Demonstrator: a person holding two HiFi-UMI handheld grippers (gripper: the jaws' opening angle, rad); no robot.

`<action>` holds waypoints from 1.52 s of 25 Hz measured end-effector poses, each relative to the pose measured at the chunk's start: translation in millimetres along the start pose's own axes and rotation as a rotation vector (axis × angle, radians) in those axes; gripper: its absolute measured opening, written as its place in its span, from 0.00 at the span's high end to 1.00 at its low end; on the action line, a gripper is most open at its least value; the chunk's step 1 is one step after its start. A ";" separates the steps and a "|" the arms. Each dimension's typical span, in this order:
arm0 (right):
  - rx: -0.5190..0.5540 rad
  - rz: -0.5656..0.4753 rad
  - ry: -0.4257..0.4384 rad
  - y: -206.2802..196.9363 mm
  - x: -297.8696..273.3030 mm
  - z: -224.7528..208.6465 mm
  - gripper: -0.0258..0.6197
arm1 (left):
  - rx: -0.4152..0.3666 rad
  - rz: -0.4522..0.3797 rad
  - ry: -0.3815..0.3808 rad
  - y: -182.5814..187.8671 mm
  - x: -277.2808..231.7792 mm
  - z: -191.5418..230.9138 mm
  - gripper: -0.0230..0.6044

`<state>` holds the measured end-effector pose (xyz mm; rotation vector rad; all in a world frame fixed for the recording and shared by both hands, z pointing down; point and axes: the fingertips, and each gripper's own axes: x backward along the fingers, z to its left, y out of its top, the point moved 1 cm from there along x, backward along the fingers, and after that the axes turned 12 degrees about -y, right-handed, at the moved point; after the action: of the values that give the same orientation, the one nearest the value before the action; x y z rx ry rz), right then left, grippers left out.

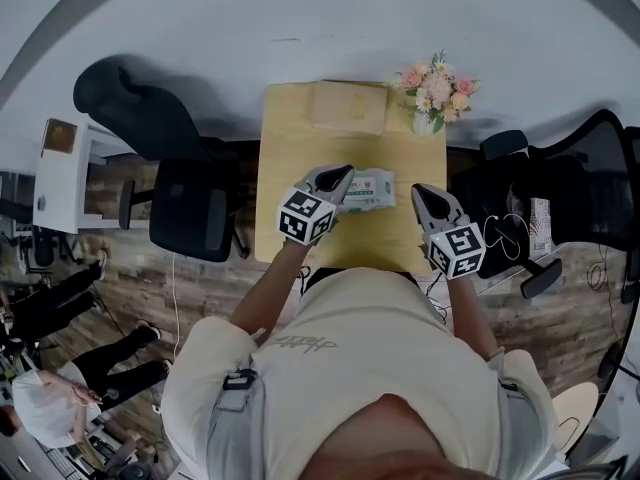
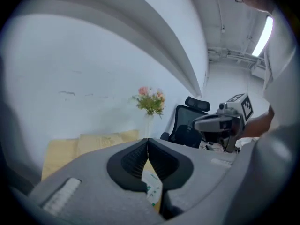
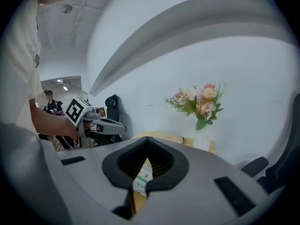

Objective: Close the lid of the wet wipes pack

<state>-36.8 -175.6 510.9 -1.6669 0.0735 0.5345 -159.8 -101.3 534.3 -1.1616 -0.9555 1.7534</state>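
Note:
The wet wipes pack (image 1: 370, 190), white with green print, lies flat on the yellow table (image 1: 300, 128); its lid is too small to make out. My left gripper (image 1: 343, 174) hovers at the pack's left end, jaws shut and empty. My right gripper (image 1: 419, 192) hangs just right of the pack, also shut with nothing held. In the left gripper view the left gripper (image 2: 148, 140) has its tips touching, and a strip of the pack (image 2: 153, 187) shows below them. In the right gripper view the right gripper (image 3: 147, 138) looks the same, with the pack (image 3: 142, 178) beneath.
A white vase of pink flowers (image 1: 436, 92) stands at the table's far right corner, and a tan pad (image 1: 347, 106) lies along the far edge. Black office chairs (image 1: 191, 206) (image 1: 520, 203) flank the table. People stand at the lower left.

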 end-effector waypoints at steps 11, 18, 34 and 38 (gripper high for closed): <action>-0.040 -0.117 0.004 67.6 22.7 -8.0 0.96 | -0.158 -0.181 0.049 99.8 60.5 -20.5 0.93; 0.081 -0.224 -0.039 123.8 41.1 -10.5 0.96 | -0.277 -0.289 0.086 155.2 89.1 -39.0 0.93; 0.139 -0.363 -0.082 177.2 58.9 -6.8 0.96 | -0.369 -0.378 0.127 203.7 112.1 -54.8 0.93; 0.138 -0.375 -0.088 177.8 62.3 -4.3 0.96 | -0.361 -0.380 0.148 197.0 116.8 -53.1 0.93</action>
<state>-41.9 -195.5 323.6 -1.4748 -0.2568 0.3093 -180.9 -63.2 303.2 -1.2155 -1.3391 1.2086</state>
